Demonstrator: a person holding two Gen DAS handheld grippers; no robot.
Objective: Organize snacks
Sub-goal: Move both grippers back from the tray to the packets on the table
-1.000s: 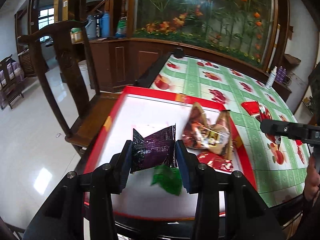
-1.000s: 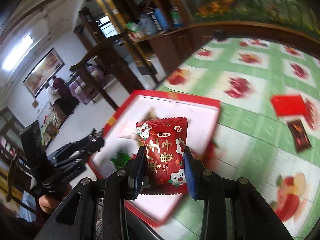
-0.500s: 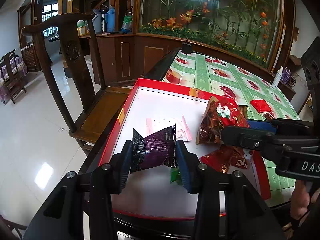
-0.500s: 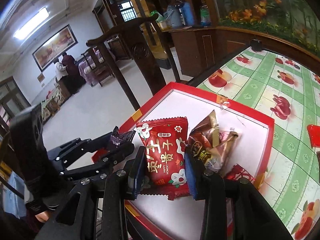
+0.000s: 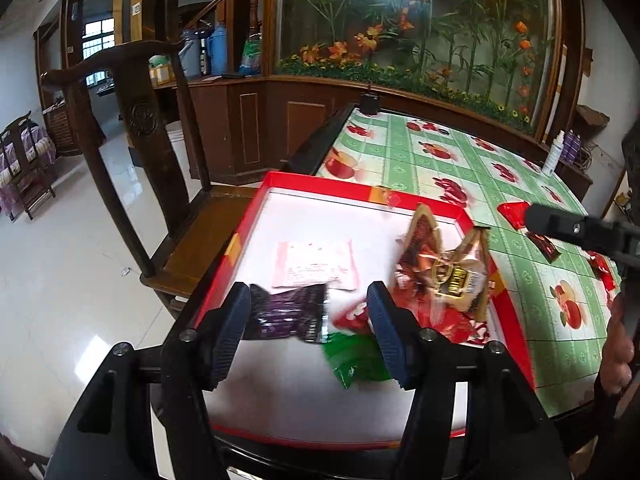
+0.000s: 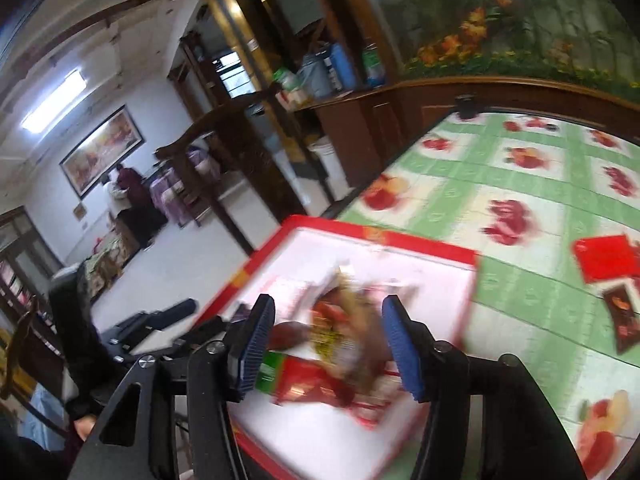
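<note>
- Snacks are gathering in the red tray at the near left edge of the surface: a pink packet is lying flat mid-tray, a brown bag is sitting toward the right wall, and a green packet and a red packet are lying near the front.
- The purple packet is sitting between the left claw's pads, blurred; the jaws are opening and the right pad is standing clear of it, so it is judged to be dropping into the tray.
- The right claw is also opening, hanging over the tray's near right part with nothing pressed between its pads; the blurred pile beneath it is showing a red packet and the brown bag.
- Still waiting outside the tray, on the surface to the right: a red pack and a dark packet just near it. In the left view a few more red pieces are showing there.
- So the job is looking roughly over halfway, with those loose items left to fetch.
- Both claws are pointing forward and down at the tray, side by side; the right claw's finger is reaching into the left view from the right, with the person's hand behind it.
</note>
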